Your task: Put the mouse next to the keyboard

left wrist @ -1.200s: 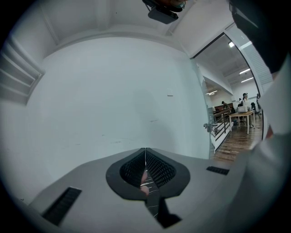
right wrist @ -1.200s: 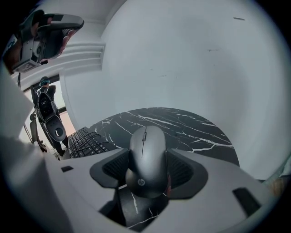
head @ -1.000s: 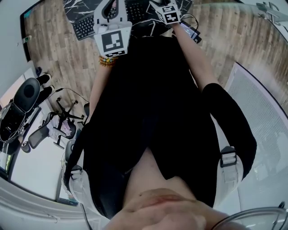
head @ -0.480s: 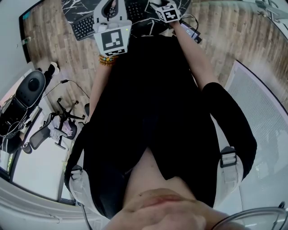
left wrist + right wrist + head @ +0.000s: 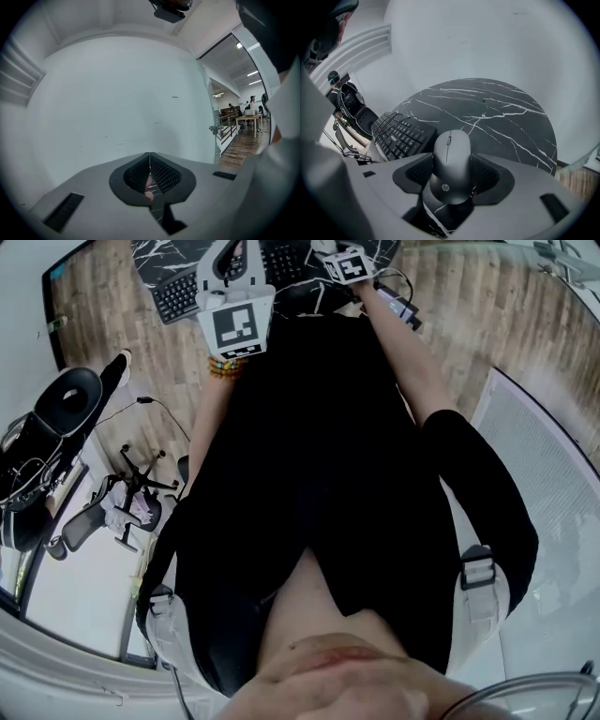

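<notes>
A black mouse [image 5: 451, 161] sits between the two pads of my right gripper [image 5: 451, 174], which is shut on it just above the round black marble table [image 5: 506, 122]. The black keyboard [image 5: 401, 133] lies to the left of the mouse on that table. In the head view the keyboard [image 5: 178, 292] shows at the top edge, with the right gripper's marker cube [image 5: 350, 266] beside it. My left gripper [image 5: 149, 165] is shut with nothing in it and faces a white wall; its marker cube [image 5: 234, 326] hangs near the keyboard.
A person's black-clad body fills the middle of the head view. An office chair base [image 5: 141, 486] and a black chair seat [image 5: 66, 399] stand on the wooden floor at the left. A glass partition [image 5: 553, 474] runs along the right.
The black chair seat and a shoe at the left of the head view have shifted upward. Both grippers have barely moved; the right cube sits slightly higher.
</notes>
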Tool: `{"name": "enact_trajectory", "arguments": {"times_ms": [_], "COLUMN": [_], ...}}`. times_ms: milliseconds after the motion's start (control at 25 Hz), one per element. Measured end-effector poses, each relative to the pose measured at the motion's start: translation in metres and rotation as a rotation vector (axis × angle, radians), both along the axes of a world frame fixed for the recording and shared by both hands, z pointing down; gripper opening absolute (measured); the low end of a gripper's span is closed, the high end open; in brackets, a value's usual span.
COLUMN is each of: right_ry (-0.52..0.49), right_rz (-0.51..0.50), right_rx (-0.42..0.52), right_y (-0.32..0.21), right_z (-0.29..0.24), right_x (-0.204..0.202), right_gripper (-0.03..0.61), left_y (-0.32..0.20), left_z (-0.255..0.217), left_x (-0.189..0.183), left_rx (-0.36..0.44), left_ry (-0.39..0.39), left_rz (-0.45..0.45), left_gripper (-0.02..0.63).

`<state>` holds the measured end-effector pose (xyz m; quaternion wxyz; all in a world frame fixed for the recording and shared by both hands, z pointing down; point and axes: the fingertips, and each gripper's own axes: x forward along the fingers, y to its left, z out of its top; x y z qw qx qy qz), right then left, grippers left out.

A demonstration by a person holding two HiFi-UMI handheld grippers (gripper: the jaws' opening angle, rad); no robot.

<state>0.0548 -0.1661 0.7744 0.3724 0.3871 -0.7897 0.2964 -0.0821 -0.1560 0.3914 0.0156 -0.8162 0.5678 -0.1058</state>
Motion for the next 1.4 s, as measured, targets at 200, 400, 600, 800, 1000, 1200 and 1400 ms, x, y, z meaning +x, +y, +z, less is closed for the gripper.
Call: {"name": "enact_trajectory", "arguments": {"times_ms": [200, 400, 600, 800, 1000, 1200, 1400], "right_ry": [0.011, 0.017, 0.031, 0.012, 0.022, -0.038, 0.005], "right_rz": [0.003, 0.009, 0.016, 0.033, 0.037, 0.023, -0.009], "right_rx": [-0.049, -0.094, -0.119, -0.169, -0.129, -0.140, -0.104], "right_y": [0.004, 0.009, 0.011, 0.018, 0.013, 0.016, 0.016], "right_z": [0.010, 0.017, 0.019, 0.022, 0.018, 0.014, 0.012], "right_x": [0.003, 0.004, 0.007, 0.005, 0.008, -0.001, 0.003], "right_gripper": [0.275, 0.276, 0.276, 0.276, 0.276, 0.276, 0.276], "left_y": [0.001, 0.001, 0.001, 0.001, 0.000, 0.001, 0.000], "left_z": [0.000, -0.001, 0.002, 0.004, 0.004, 0.006, 0.008], "left_x": [-0.001, -0.005, -0.007, -0.007, -0.001, -0.001, 0.006], "left_rx": [0.005, 0.010, 0.007, 0.002, -0.001, -0.004, -0.007], "left_ry": [-0.004, 0.001, 0.006, 0.004, 0.008, 0.015, 0.013], "left_rz": [-0.002, -0.006, -0.015, -0.014, -0.002, -0.003, 0.013], "left_gripper": [0.015, 0.015, 0.015, 0.015, 0.015, 0.015, 0.015]}}
